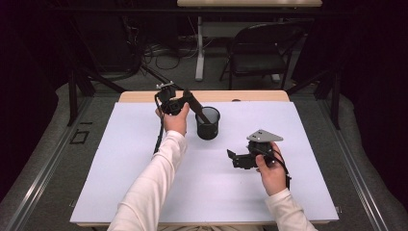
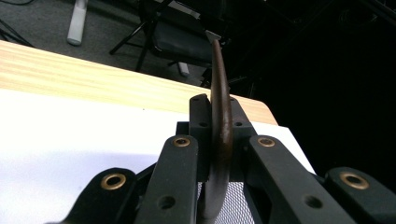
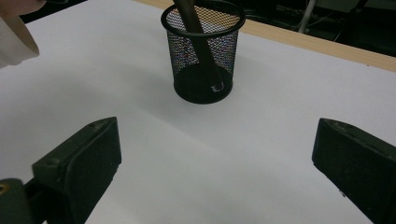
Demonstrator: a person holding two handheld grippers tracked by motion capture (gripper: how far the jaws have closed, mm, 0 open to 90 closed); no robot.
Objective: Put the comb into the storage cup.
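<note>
White-covered table (image 1: 144, 192). Left claw (image 1: 190, 98) clamped on dark curved flat tool (image 1: 199, 111), tip down in black mesh cup (image 1: 208, 126); release left. Right claw (image 1: 232, 156) open, idle.

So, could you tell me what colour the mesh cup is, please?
Black; the mesh cup shows best in the right gripper view.

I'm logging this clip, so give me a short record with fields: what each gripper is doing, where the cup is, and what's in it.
left gripper: shut on the brown tool, above the cup
brown tool: slanted, lower end inside the mesh cup
mesh cup: black, upright on the white sheet
right gripper: open, holding nothing, low over the sheet, apart from the cup
</note>
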